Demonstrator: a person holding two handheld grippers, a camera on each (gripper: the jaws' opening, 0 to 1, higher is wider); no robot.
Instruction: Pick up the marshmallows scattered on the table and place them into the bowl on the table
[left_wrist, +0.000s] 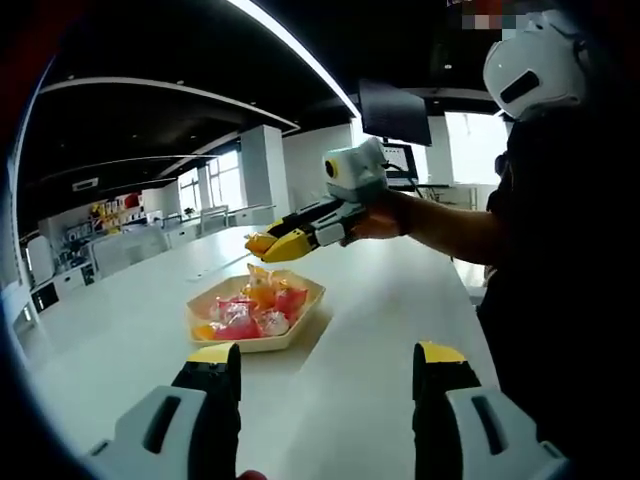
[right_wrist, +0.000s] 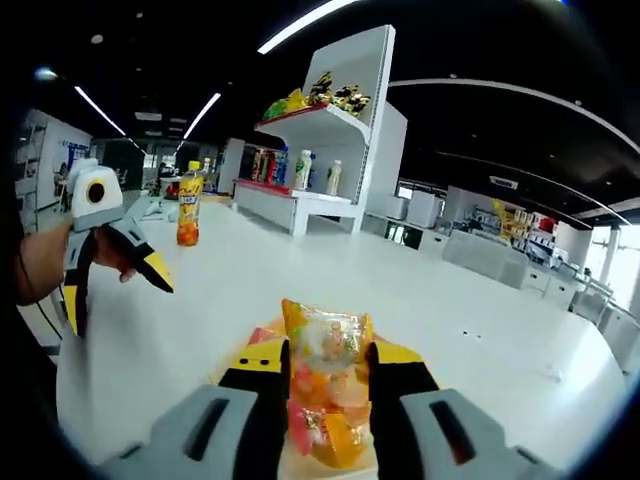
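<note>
A beige bowl (left_wrist: 303, 333) stands on the white table (left_wrist: 380, 300), with several pink and orange marshmallow packets (left_wrist: 250, 318) in it. My right gripper (right_wrist: 325, 350) is shut on a clear packet of orange and pink marshmallows (right_wrist: 325, 385). In the left gripper view the right gripper (left_wrist: 272, 243) hovers just above the bowl, held by a hand. My left gripper (left_wrist: 325, 360) is open and empty on the near side of the bowl. It shows again in the right gripper view as the left gripper (right_wrist: 115, 295), off to the left and open.
An orange drink bottle (right_wrist: 189, 205) stands on the table behind the left gripper. Beyond it is a white shelf unit (right_wrist: 325, 130) with snacks and bottles. A person in dark clothes (left_wrist: 560, 260) stands at the table's right side.
</note>
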